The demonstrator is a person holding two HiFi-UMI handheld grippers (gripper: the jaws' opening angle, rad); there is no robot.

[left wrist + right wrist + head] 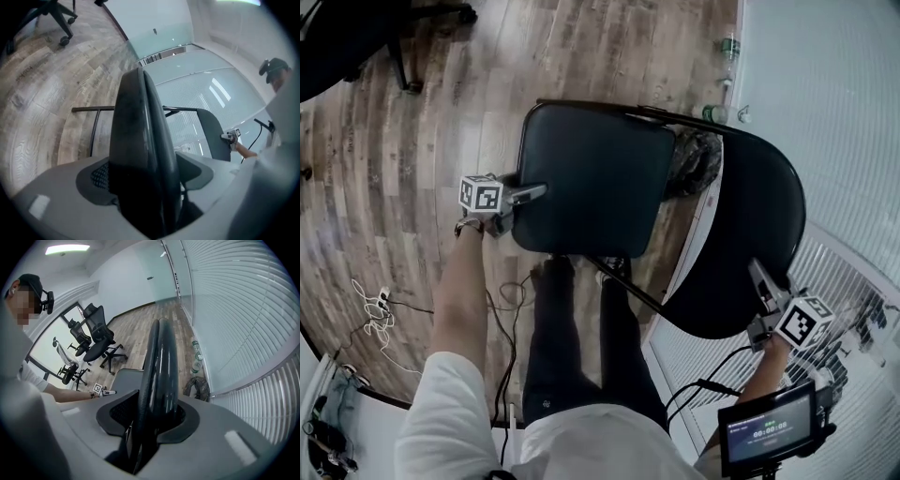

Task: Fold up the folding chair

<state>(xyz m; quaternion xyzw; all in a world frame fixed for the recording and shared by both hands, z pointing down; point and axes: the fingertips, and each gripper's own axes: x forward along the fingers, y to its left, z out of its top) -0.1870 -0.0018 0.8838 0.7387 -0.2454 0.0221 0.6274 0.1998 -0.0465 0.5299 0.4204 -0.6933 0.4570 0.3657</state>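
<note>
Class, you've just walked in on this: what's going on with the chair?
A person with a gripper in each hand is working on a black folding chair on a wooden floor. The left gripper is clamped on the edge of the seat, the right gripper on the edge of the backrest. The chair is not yet folded: the seat stands out from the backrest.

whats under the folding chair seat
Past the seat's near edge show a black frame tube, the person's shoe and wood floor. The seat covers the rest of the frame and the floor directly below.
</note>
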